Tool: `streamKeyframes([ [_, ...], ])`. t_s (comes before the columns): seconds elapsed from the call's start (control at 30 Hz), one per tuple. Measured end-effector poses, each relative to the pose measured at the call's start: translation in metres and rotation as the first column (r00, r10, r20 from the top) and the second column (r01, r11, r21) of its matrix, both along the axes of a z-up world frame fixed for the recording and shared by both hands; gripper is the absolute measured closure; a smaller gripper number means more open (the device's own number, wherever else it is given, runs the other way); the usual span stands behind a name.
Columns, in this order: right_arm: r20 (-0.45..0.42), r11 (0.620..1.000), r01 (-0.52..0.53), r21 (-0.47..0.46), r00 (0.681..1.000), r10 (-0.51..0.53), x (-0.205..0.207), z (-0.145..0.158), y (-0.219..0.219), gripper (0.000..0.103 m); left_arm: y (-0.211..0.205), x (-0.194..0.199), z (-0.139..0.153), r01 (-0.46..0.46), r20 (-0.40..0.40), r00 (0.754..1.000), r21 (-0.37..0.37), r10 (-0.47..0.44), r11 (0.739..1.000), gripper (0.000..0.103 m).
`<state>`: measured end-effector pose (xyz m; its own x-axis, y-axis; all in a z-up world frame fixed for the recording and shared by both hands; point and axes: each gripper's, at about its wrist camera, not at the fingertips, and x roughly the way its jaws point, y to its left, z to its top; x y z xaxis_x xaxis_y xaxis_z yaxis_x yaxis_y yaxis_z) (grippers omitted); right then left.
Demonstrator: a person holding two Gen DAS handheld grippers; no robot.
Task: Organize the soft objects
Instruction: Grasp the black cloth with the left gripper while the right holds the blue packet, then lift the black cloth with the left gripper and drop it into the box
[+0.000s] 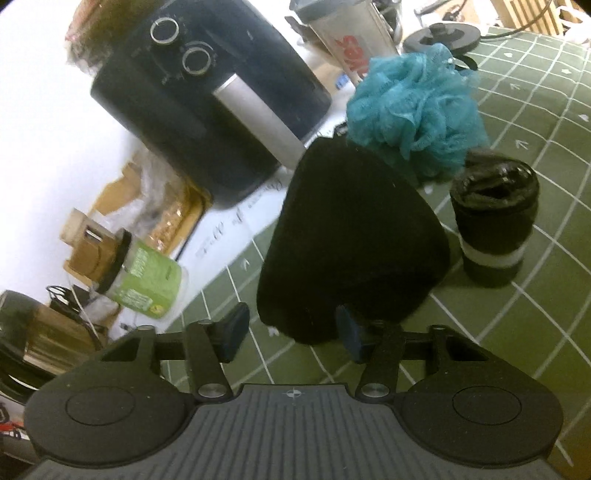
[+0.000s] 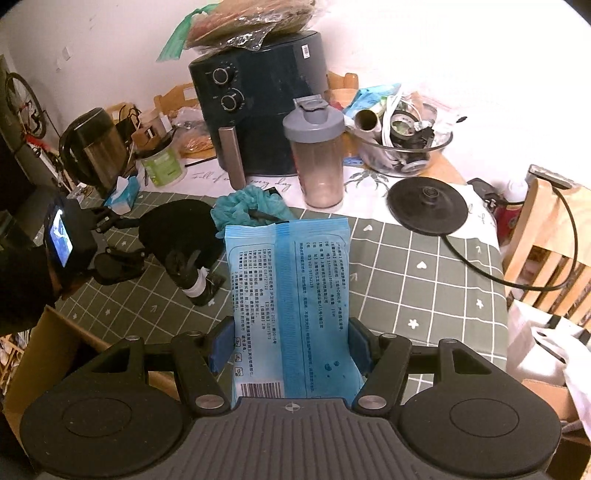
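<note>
My clear glass bowl (image 2: pixel 406 155) holds jumbled cables and tape; right gripper (image 2: pixel 291 349) clenched on the blue plastic wipes packet (image 2: pixel 288 295); left gripper (image 1: pixel 291 332) stands released, one pad touching the black cloth pouch (image 1: pixel 351 240).

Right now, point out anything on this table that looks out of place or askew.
A crinkly food bag is perched on top of the air fryer, overhanging its front edge. The kettle base sits bare on the green grid mat, with the kettle away at the table's far left.
</note>
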<state>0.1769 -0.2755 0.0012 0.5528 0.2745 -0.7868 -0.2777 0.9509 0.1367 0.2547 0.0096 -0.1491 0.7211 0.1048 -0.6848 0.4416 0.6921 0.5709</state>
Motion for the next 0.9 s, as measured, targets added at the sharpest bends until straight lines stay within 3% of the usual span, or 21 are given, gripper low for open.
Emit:
streamKeyframes([
  [0.27,0.006,1.0,0.005,0.016,1.0,-0.005,-0.004,0.001,-0.003,0.037,-0.005,-0.002,0.012,-0.046,0.107,0.993,-0.002,0.046,0.999,0.091],
  [0.9,0.061,0.994,-0.093,0.062,0.994,0.089,0.003,0.014,0.01,0.037,0.015,-0.039,0.102,-0.171,0.261,0.944,-0.133,0.201,0.976,0.093],
])
